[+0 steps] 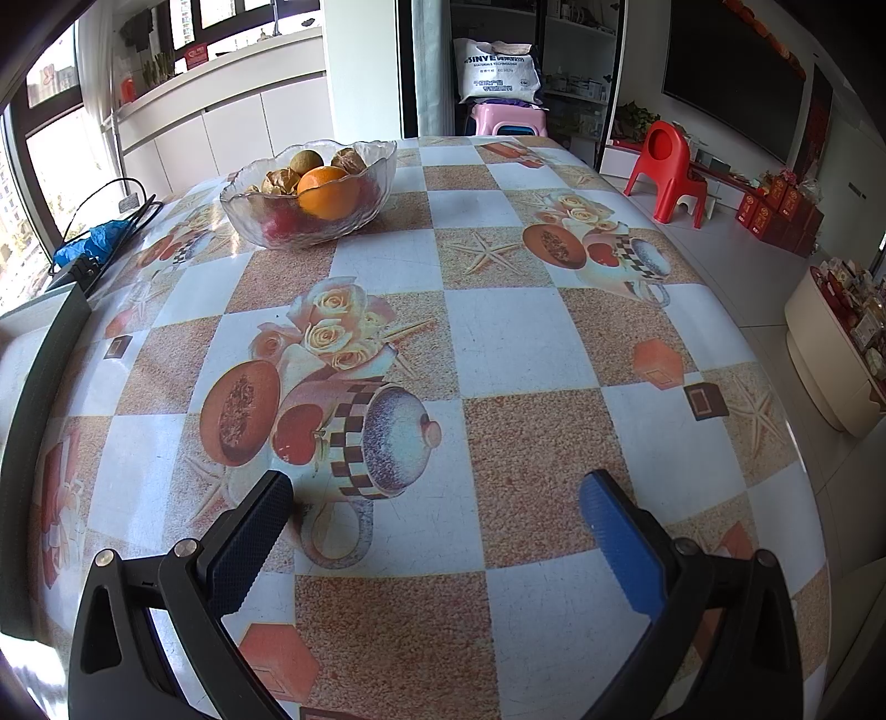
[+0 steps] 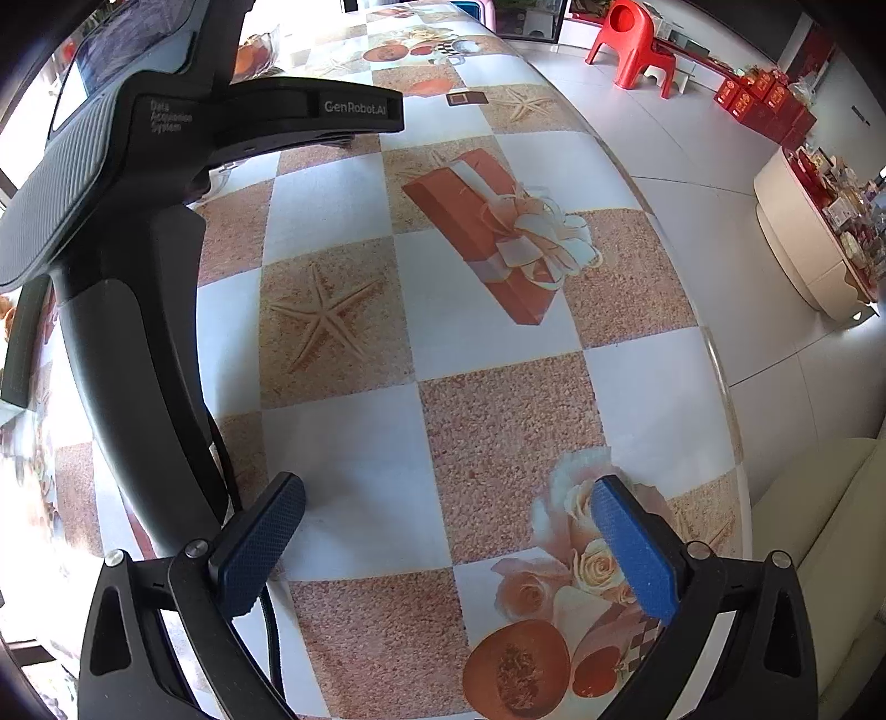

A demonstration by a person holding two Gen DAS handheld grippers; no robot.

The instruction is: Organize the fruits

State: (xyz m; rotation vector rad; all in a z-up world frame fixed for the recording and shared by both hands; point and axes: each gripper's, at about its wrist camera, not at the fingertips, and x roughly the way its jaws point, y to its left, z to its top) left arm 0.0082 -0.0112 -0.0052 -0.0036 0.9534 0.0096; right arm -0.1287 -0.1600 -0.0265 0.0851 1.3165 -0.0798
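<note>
A clear glass bowl (image 1: 354,221) stands at the far left of the table. It holds an orange (image 1: 328,191), a green-brown fruit (image 1: 305,162), walnut-like pieces (image 1: 349,160) and red fruit (image 1: 279,224) at the bottom. My left gripper (image 1: 434,498) is open and empty, low over the near part of the table, well short of the bowl. My right gripper (image 2: 448,501) is open and empty over the table's near right part. The left gripper's black body (image 2: 138,183) fills the left of the right wrist view. The bowl (image 2: 256,52) shows only partly behind it.
The table wears a checked cloth (image 1: 498,343) printed with fruit, roses and starfish. A black cable (image 1: 105,205) and a blue bag (image 1: 91,243) lie at its far left edge. A red child's chair (image 1: 667,171) and red boxes (image 1: 775,210) stand on the floor to the right.
</note>
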